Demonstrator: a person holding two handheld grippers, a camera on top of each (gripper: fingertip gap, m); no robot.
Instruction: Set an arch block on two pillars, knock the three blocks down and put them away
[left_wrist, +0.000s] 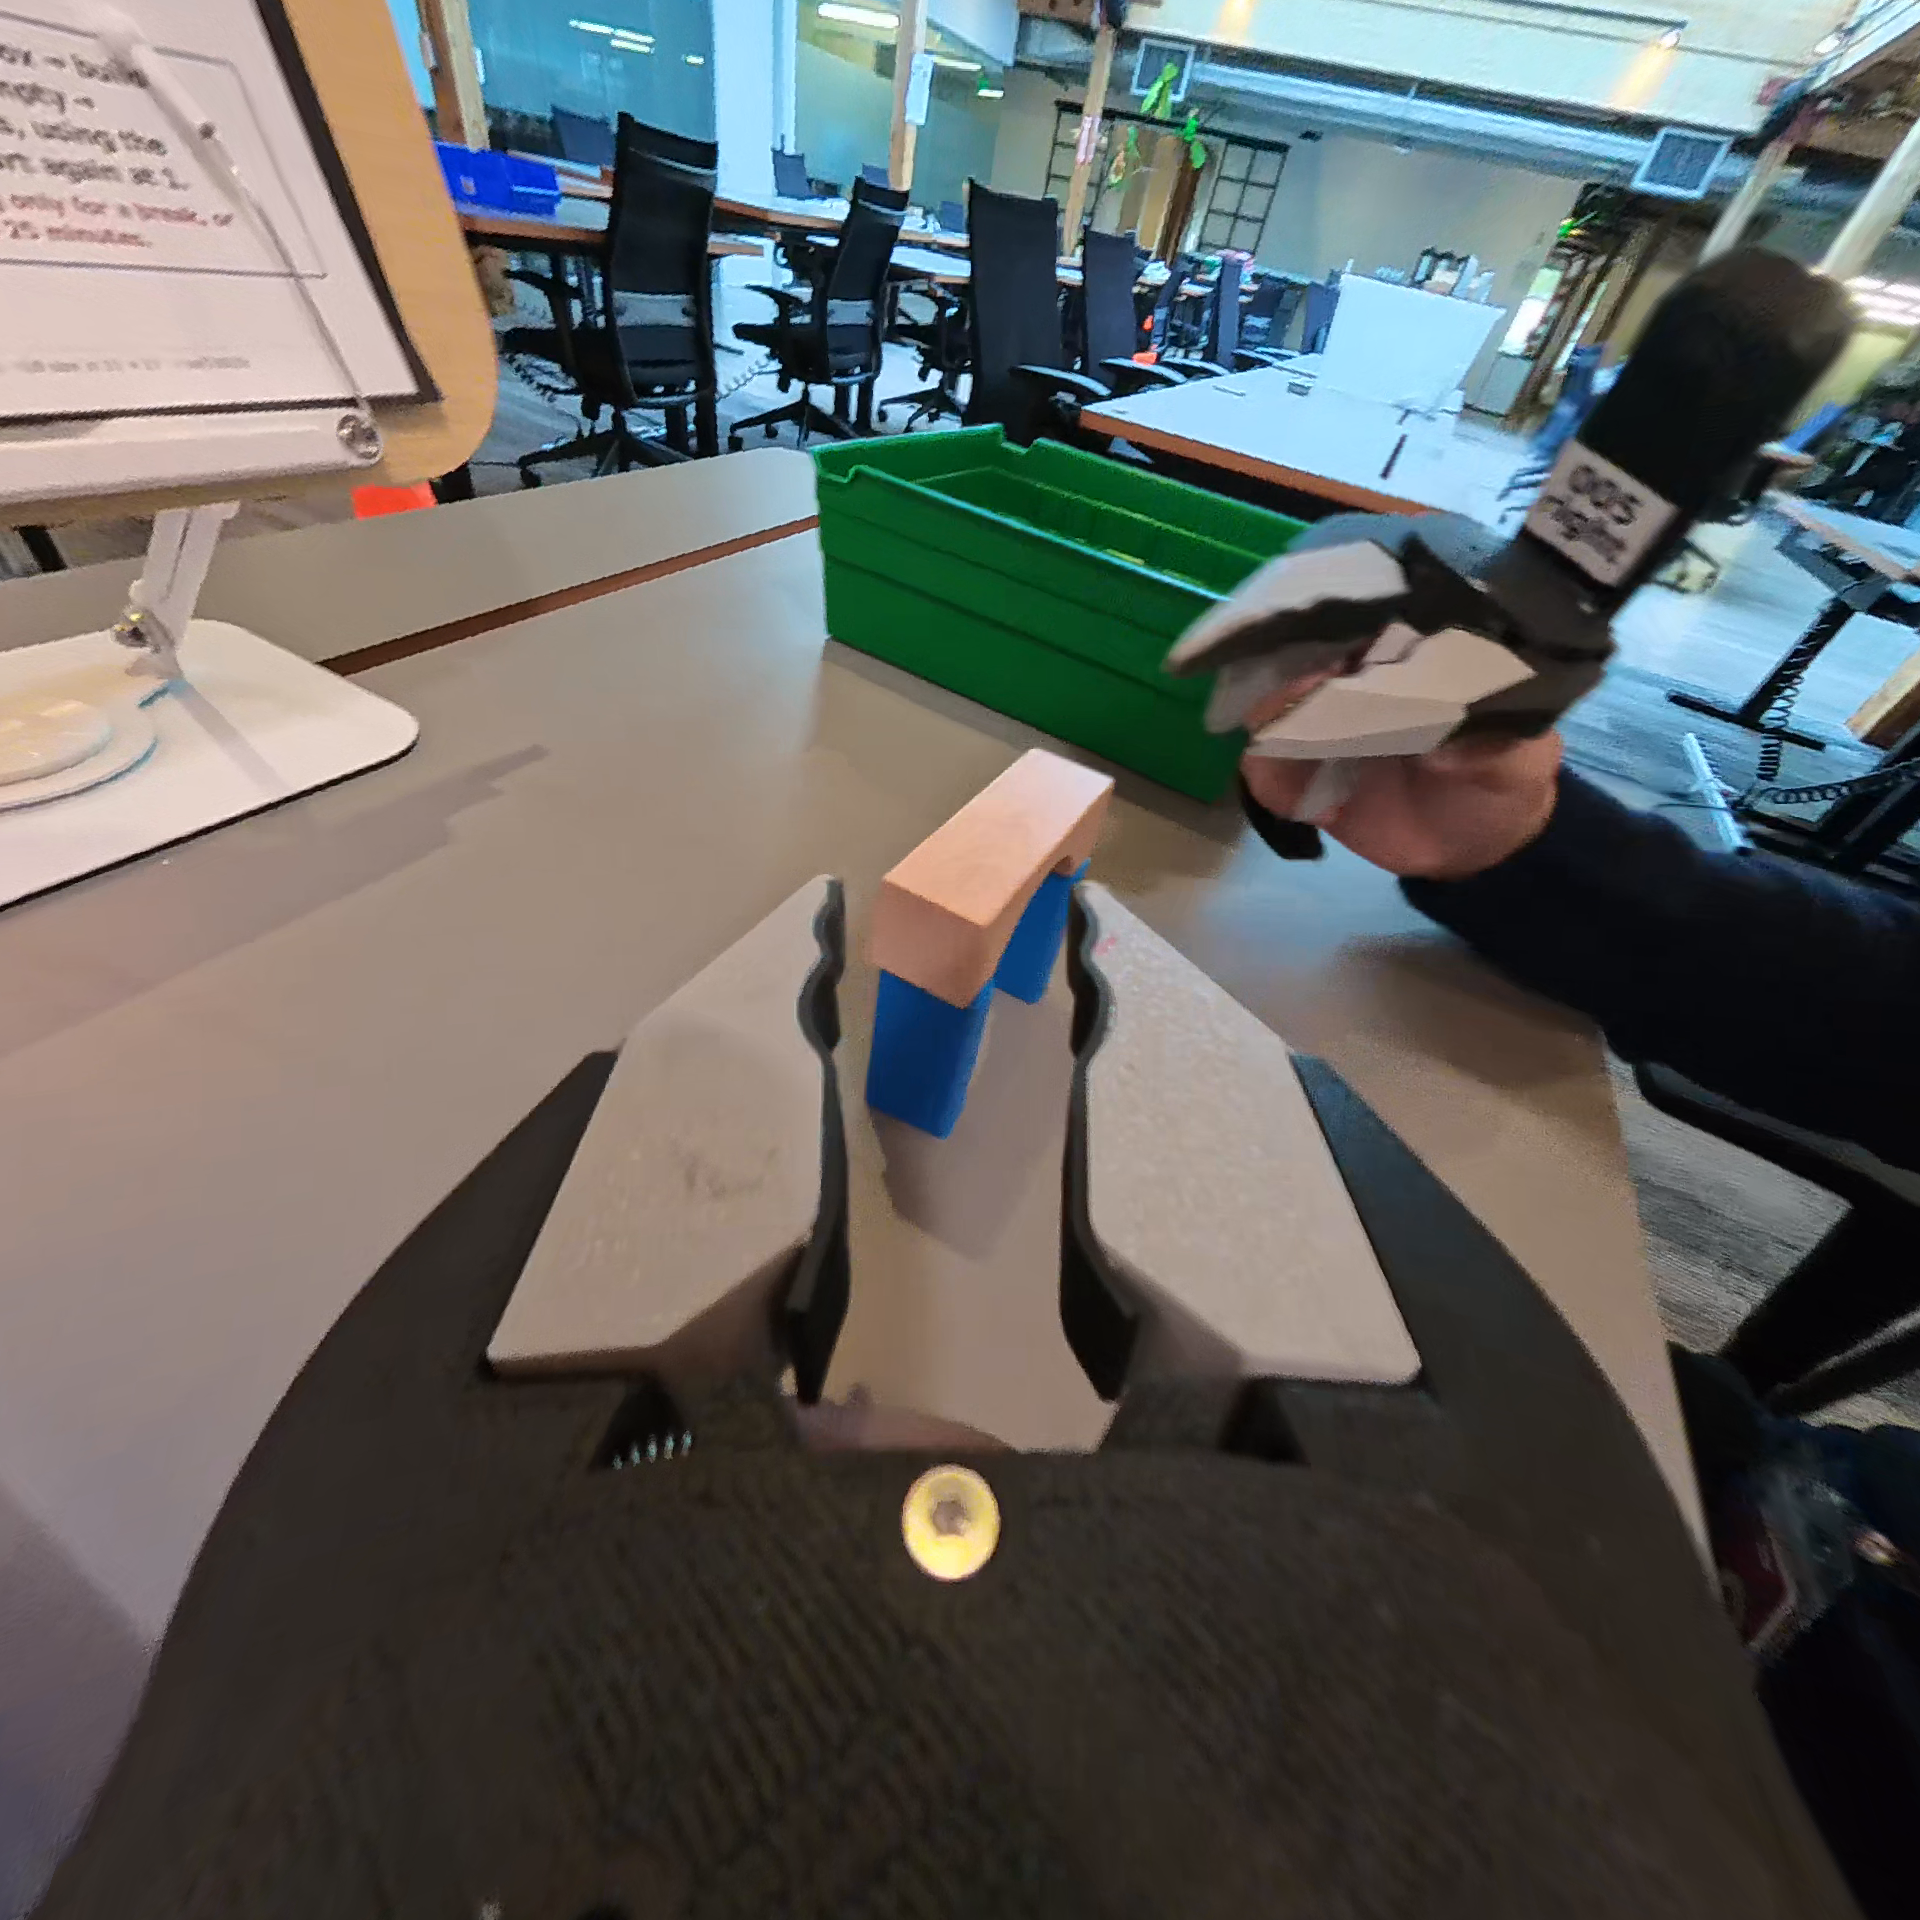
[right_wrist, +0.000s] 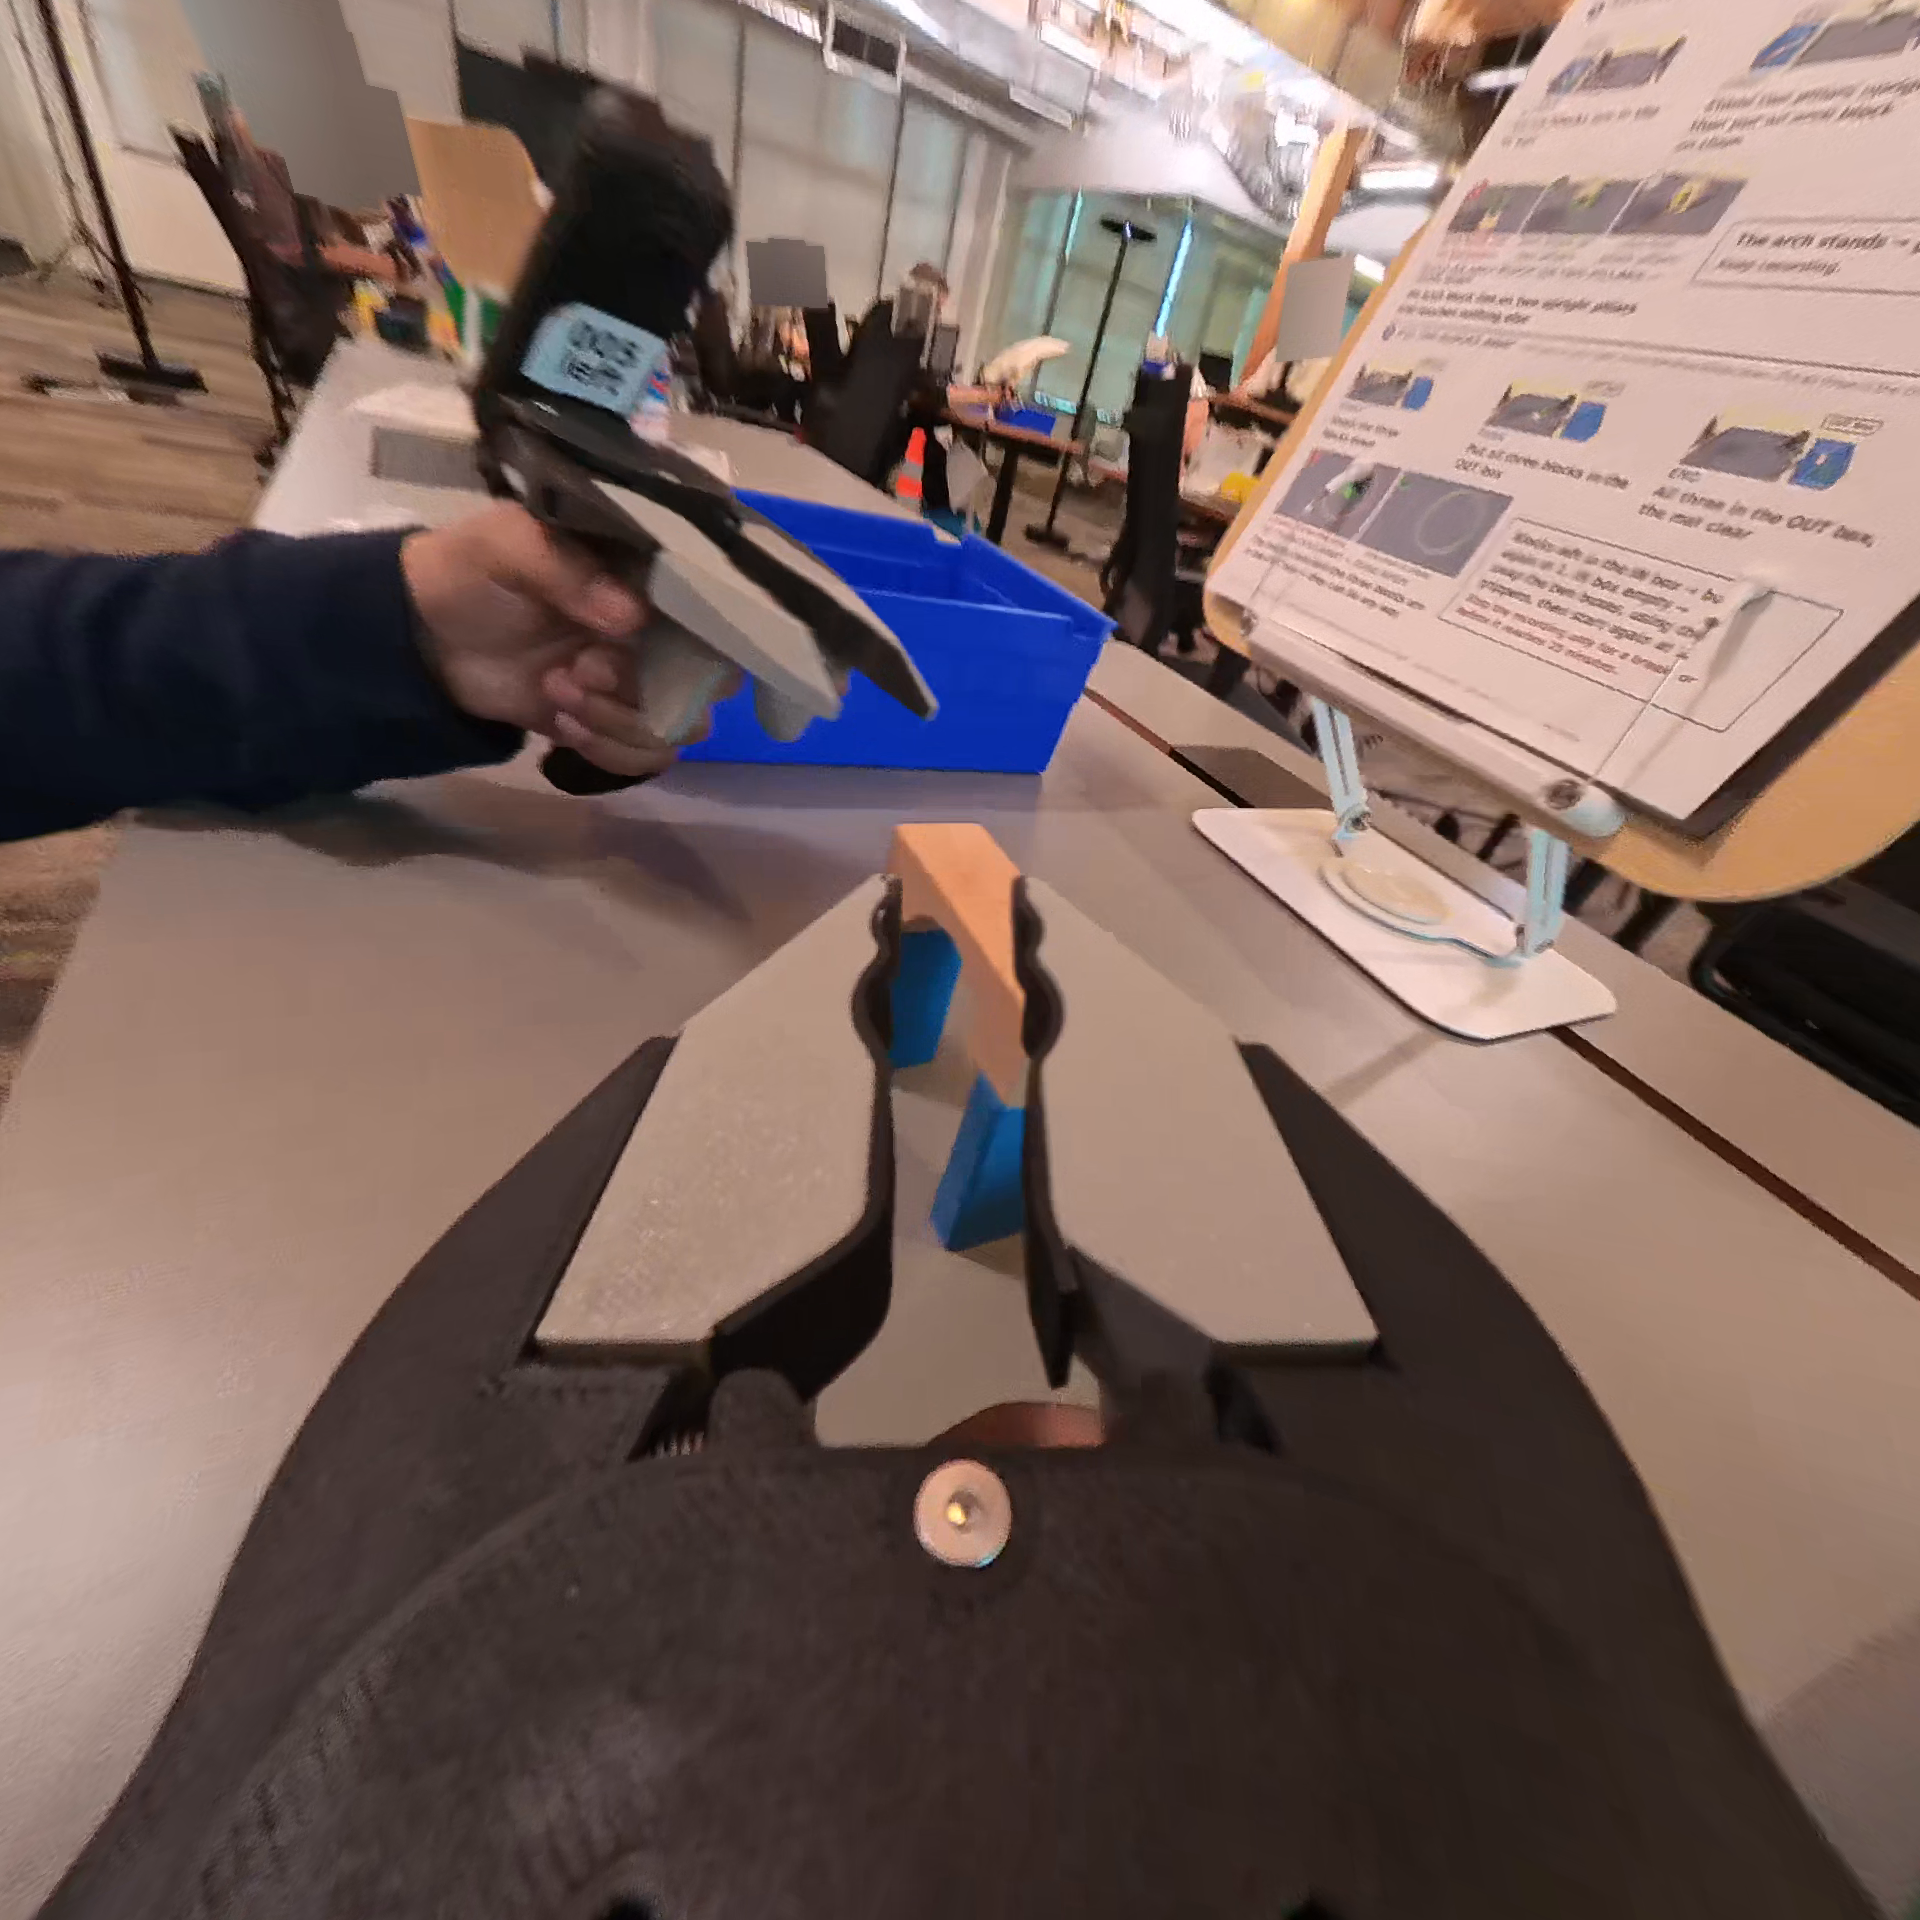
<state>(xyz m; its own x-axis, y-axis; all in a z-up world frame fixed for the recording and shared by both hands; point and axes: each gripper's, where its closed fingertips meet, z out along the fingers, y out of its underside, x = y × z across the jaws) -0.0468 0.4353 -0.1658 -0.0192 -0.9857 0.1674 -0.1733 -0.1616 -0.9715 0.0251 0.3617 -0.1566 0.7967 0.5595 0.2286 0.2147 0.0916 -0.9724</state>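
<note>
A wooden arch block (left_wrist: 987, 873) rests across two upright blue pillars, the near one (left_wrist: 925, 1060) and the far one (left_wrist: 1034, 935), on the grey table (left_wrist: 520, 935). My left gripper (left_wrist: 956, 914) is open and empty, pointing at the arch from short of it. My right gripper (right_wrist: 954, 894) is open and empty, facing the arch (right_wrist: 966, 956) from the other side. Its right finger partly hides the near pillar (right_wrist: 982, 1184); the far pillar (right_wrist: 920, 997) shows under the arch. Each gripper also shows in the other's view, hand-held above the table: the right (left_wrist: 1216, 707) and the left (right_wrist: 883, 707).
A green bin (left_wrist: 1039, 582) stands behind the arch in the left wrist view. A blue bin (right_wrist: 935, 644) stands behind it in the right wrist view. An instruction board on a white stand (right_wrist: 1403, 935) is at the table's side, and also shows in the left wrist view (left_wrist: 208, 748). Spacing between my two grippers at the tips: around 11 cm. Between my left fingertips and the wooden arch block (left_wrist: 987, 873) there is roughly 5 cm. Seen from the right wrist view (right_wrist: 945, 858) as well. My right tips are roughly 10 cm from the near pillar (right_wrist: 982, 1184).
</note>
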